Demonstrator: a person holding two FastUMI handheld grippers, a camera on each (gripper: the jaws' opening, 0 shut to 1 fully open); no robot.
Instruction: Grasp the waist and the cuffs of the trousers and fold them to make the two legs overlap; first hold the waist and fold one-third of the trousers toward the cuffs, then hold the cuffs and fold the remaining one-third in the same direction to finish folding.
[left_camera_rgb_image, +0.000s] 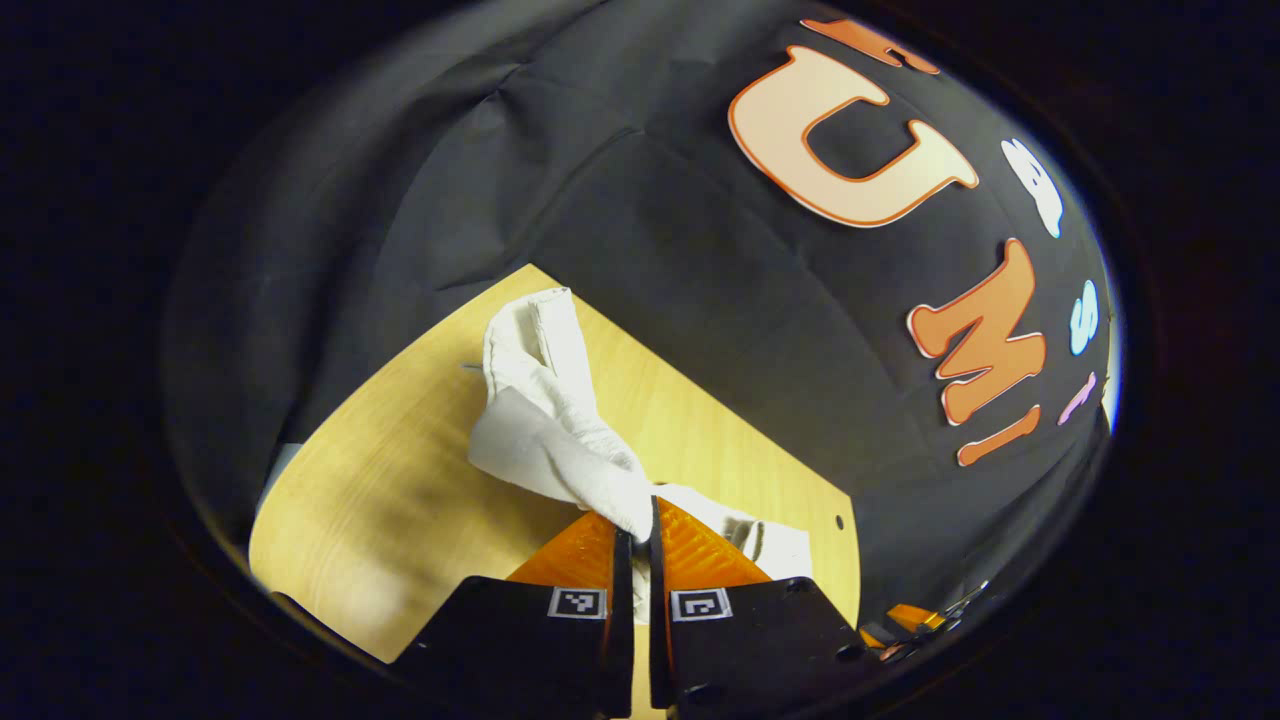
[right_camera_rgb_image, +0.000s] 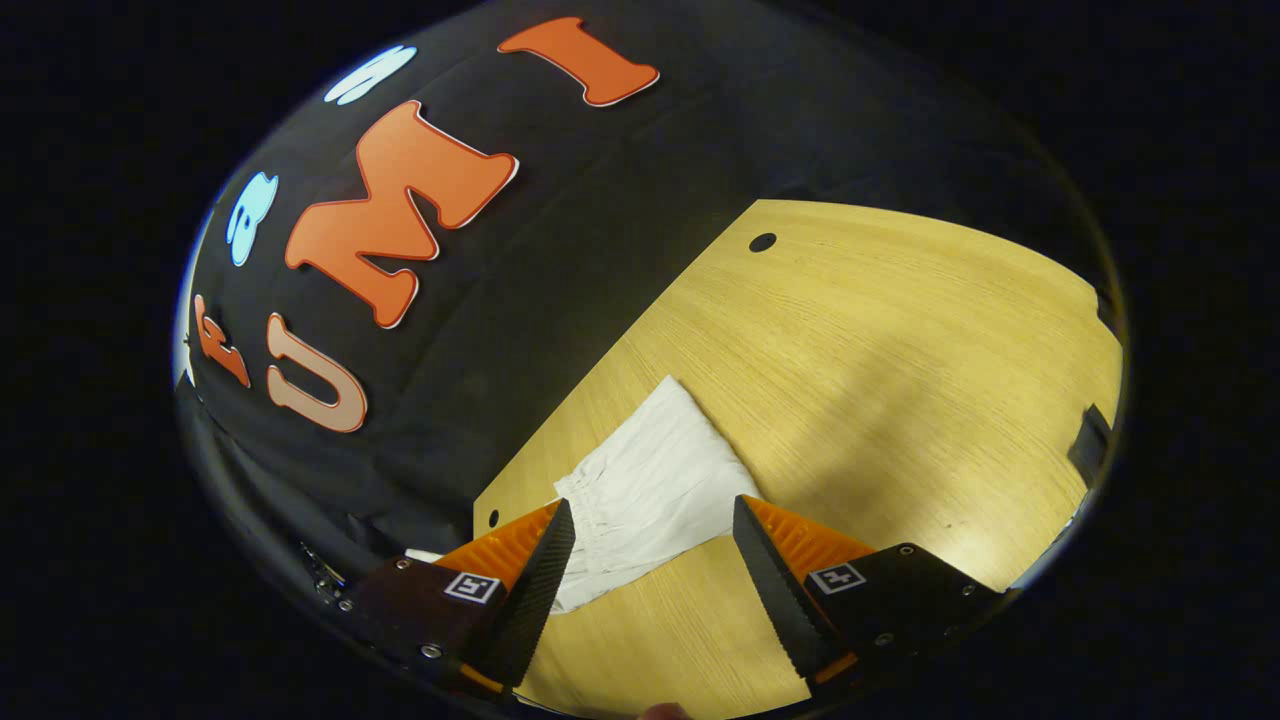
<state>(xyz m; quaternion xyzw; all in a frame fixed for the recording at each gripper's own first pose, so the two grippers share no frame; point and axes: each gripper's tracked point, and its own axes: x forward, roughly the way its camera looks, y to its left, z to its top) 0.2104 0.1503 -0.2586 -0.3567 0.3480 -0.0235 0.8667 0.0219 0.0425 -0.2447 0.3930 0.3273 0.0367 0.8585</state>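
Now white trousers (left_camera_rgb_image: 545, 420) bunched, twisted, pinched in left gripper (left_camera_rgb_image: 640, 530); right gripper (right_camera_rgb_image: 650, 525) spread wide over flat cloth.

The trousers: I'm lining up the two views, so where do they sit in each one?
Left gripper view: the white trousers run from centre-left down into the shut left gripper.
Right gripper view: trousers lie low centre, between the open right gripper's fingers.
Shared landmark: the wooden table.
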